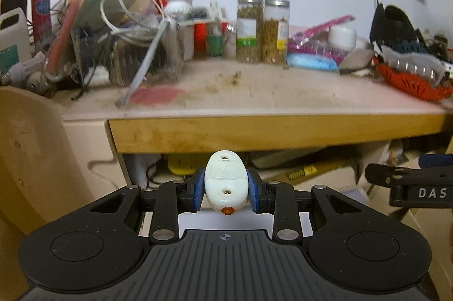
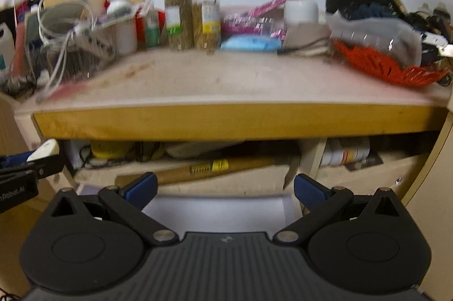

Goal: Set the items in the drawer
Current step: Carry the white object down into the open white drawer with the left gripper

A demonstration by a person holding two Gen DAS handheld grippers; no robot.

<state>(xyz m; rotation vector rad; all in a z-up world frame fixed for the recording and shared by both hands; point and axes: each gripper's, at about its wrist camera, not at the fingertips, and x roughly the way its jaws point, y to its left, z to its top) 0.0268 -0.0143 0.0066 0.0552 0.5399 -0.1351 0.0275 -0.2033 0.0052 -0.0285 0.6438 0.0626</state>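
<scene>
My left gripper (image 1: 225, 189) is shut on a small white oval device (image 1: 225, 183) with two screw holes and an orange tip, held in front of the desk's wooden front edge (image 1: 254, 132). The same device (image 2: 45, 149) pokes in at the far left of the right wrist view. My right gripper (image 2: 225, 187) stands open with nothing between its blue pads (image 2: 141, 186). Under the desk top an open drawer space (image 2: 226, 171) holds a wooden-handled tool (image 2: 209, 166). The right gripper's black body (image 1: 416, 187) shows at the right edge of the left wrist view.
The desk top (image 1: 254, 88) carries two jars (image 1: 262, 29), a clear box of cables (image 1: 127, 46), a blue pack (image 1: 311, 63) and a red basket (image 1: 410, 83). A white sheet (image 2: 215, 212) lies below the right gripper. A wooden chair back (image 1: 34, 154) stands at the left.
</scene>
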